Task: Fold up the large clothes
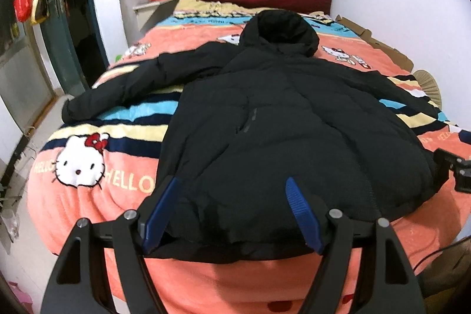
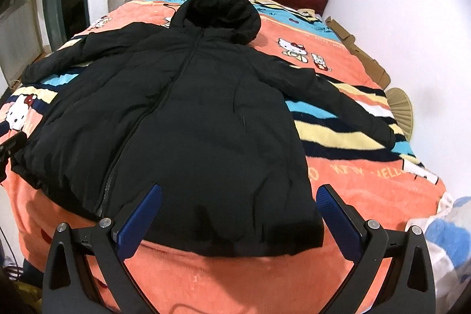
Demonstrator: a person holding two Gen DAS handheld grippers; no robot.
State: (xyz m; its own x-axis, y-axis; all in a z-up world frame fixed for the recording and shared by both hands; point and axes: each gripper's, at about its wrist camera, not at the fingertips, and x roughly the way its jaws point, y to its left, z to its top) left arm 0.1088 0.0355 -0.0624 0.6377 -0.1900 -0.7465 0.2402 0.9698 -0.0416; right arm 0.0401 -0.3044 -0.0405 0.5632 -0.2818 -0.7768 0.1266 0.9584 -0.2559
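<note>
Bed [image 1: 88, 214] with cartoon blanket: a black jacket [image 1: 279, 122] lies flat, zipped, sleeves spread, ready for folding. Left claw [image 1: 232, 187] and right claw [image 2: 238, 193] hover open over its hem, gripping nothing.

You can read "HELLO" in pale yellow letters on the orange blanket [image 1: 88, 214], right beside the white cat face [image 1: 79, 164]. In the right wrist view, the blanket's [image 2: 368, 184] far side shows more letters, upside down. Other writing is too small to read.
</note>
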